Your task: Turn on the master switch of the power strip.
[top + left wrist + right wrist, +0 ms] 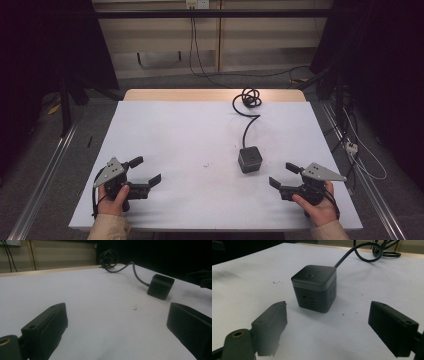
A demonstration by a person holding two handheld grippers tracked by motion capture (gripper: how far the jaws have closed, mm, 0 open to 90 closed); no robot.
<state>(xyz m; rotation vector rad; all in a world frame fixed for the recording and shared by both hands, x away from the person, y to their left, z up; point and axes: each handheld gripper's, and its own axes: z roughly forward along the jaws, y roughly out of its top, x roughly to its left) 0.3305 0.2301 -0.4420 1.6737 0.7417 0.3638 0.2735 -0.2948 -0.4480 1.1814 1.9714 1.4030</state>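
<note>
- Left gripper at seven o'clock on the table, jaws wide, holding nothing.
- Right gripper at five o'clock, jaws wide, holding nothing.
- Black socket cube just beyond the right gripper, untouched.
- Its cord coils at twelve o'clock.

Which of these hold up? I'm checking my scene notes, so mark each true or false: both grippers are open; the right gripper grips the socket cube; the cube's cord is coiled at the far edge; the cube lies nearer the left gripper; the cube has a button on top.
1. Both grippers are open. True: the left gripper and the right gripper hold nothing between their jaws.
2. The right gripper grips the socket cube. False: the cube stands apart, ahead of its jaws.
3. The cord is coiled at the far edge. True.
4. The cube lies nearer the left gripper. False: nearer the right.
5. The cube has a button on top. True.
</note>
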